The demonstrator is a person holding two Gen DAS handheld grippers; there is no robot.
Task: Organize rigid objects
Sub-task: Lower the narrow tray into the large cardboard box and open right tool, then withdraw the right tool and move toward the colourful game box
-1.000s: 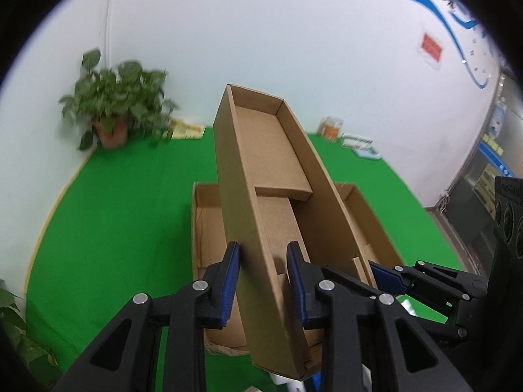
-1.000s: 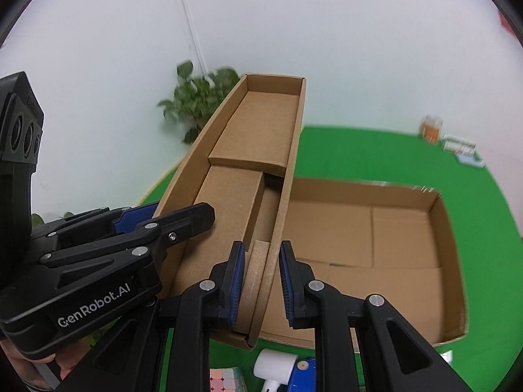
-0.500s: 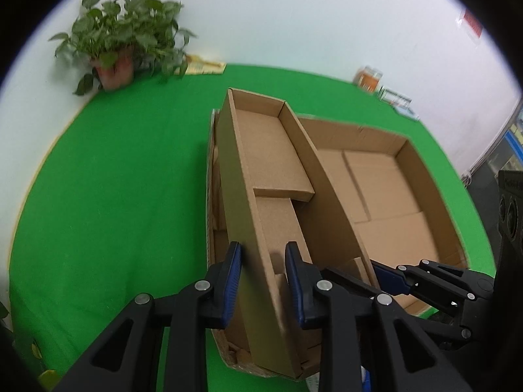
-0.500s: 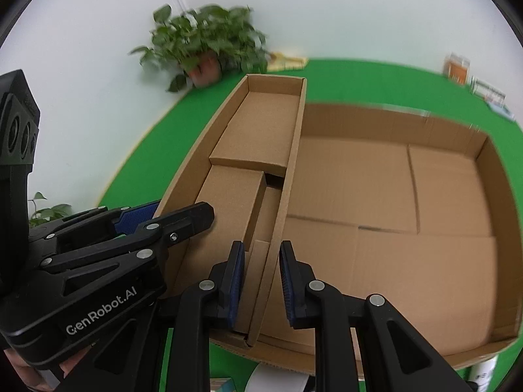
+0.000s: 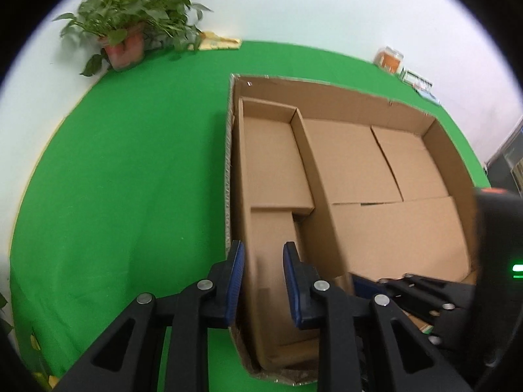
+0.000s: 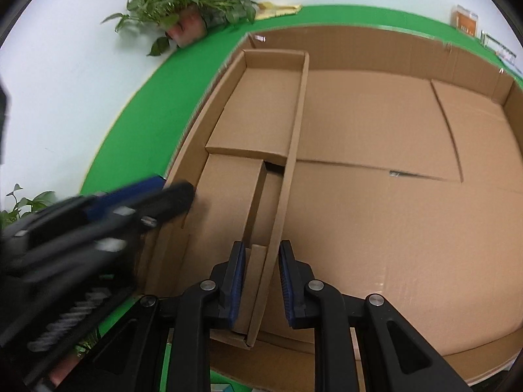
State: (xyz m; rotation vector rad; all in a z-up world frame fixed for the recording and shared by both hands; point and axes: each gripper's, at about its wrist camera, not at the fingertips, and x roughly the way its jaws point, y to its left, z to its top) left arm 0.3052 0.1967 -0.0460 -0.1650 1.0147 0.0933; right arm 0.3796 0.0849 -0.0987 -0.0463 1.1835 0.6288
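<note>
A long narrow cardboard tray (image 5: 274,163) lies along the left side inside a large, shallow cardboard box (image 5: 327,86) on the green table. My left gripper (image 5: 263,274) is shut on the tray's left wall at its near end. My right gripper (image 6: 260,274) is shut on the tray's right wall (image 6: 294,124), also at the near end. The tray (image 6: 261,104) holds nothing; only its folded bottom flaps show. The large box's floor (image 6: 392,202) to the right of the tray is bare. Each gripper shows in the other's view, the right gripper (image 5: 408,289) and the blurred left gripper (image 6: 137,202).
A potted plant (image 5: 130,32) stands at the back left by the wall, with a yellowish sheet (image 5: 219,44) beside it. An orange jar (image 5: 389,60) and small flat items (image 5: 420,83) sit at the back right. Open green table (image 5: 130,179) lies left of the box.
Both grippers have come down with the narrow tray. It was raised and tilted above the large box; now it lies low inside the box along its left wall.
</note>
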